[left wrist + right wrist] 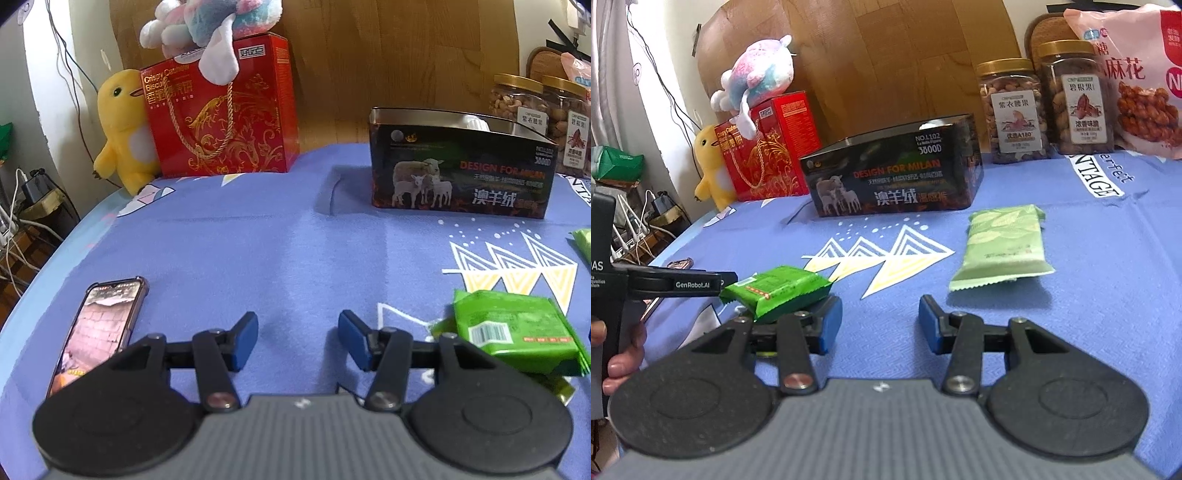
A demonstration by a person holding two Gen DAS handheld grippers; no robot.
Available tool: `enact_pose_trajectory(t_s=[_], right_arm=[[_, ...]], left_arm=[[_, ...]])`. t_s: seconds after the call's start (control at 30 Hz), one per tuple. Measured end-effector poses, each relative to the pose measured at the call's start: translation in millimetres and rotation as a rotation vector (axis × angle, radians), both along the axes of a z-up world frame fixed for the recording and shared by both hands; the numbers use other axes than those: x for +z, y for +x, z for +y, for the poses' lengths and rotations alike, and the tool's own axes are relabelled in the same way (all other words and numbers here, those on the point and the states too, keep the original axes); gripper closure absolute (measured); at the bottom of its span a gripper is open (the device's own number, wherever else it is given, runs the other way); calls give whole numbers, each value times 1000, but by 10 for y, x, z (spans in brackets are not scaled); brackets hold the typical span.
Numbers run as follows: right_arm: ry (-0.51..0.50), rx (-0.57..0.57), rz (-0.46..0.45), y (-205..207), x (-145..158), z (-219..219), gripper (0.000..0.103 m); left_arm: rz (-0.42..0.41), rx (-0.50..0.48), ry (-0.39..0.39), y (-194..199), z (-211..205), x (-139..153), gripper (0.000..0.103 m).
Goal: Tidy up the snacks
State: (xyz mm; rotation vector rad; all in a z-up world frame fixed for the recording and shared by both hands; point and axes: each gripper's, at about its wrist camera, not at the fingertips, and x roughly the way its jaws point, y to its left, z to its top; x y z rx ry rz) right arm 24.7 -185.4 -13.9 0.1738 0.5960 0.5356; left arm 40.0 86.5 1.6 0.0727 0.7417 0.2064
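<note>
Snack packets lie on the blue tablecloth point(1089, 258) before the open black tin point(897, 173): pale green packet point(1001, 247) right, bright green packet point(775, 291) left; left gripper point(298, 339) and right gripper point(881, 325) both spread, empty.

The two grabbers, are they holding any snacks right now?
No. The left gripper and the right gripper are both open with nothing between them. The bright green packet and the pale green packet lie on the tablecloth.

Handheld tongs, black and grey with blue pads

Each set of tongs point(298, 341) point(881, 319) had a ribbed grey body, two black round discs, black link arms on silver screws, and blue pads point(243, 341); the left tongs' point(729, 282) arm read "GenRobot.AI" in white.
</note>
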Motion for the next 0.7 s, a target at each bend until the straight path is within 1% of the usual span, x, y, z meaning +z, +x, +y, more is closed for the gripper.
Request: enact_pose_trajectory(t_s=[0.1,0.23,0.3,0.5,0.7], right_arm=[[-8,0,-4,1,2,5,54],[-13,4,-5,3,3,14,52],[-17,3,-6,0,3,21,52],[-27,2,-10,1,5,36,52],[-40,-1,-15,-7,12,59,52]], left_arm=[[6,-17,-29,-3,10,7,54],[21,-65,-67,9,13,38,53],[24,-81,-87,12,7,43,51],[23,-115,-105,-22,-50,39,48],[18,-122,-116,-26,-28,27,46]])
